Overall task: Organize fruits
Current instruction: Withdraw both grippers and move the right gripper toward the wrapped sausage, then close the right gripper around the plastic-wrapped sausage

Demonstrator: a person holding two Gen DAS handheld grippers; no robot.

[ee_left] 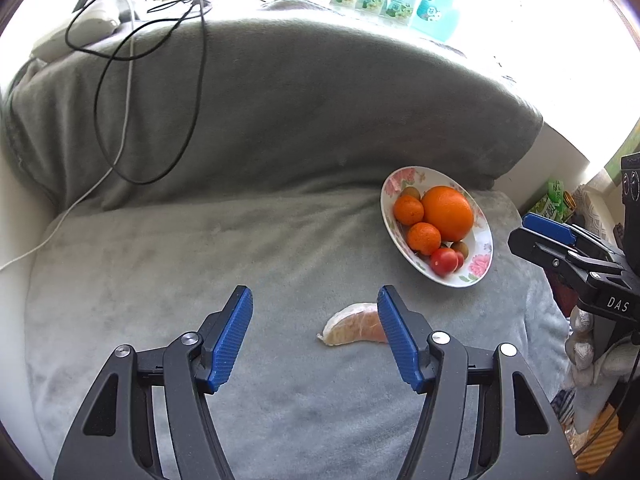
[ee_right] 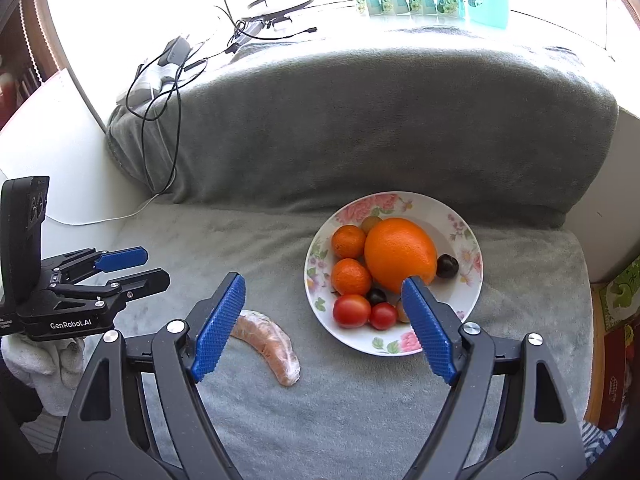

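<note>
Fruit sorting, nearly complete: one piece remains outside the plate.

The floral plate (ee_right: pixel 460 216) already holds the large orange (ee_right: pixel 400 254), mandarins and tomatoes; a pomelo segment (ee_left: pixel 352 330) lies on the grey blanket (ee_left: pixel 200 264) just beside it. Left gripper (ee_left: pixel 315 336) and right gripper (ee_right: pixel 324 328) both gape wide, holding nothing.

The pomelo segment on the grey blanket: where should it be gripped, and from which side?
Grip the pomelo segment across its thick middle, coming from above with the open left tongs, which are already nearly over it. It lies flat as a curved wedge with thin, tapering ends; the soft flesh probably wants gentle pressure.
</note>
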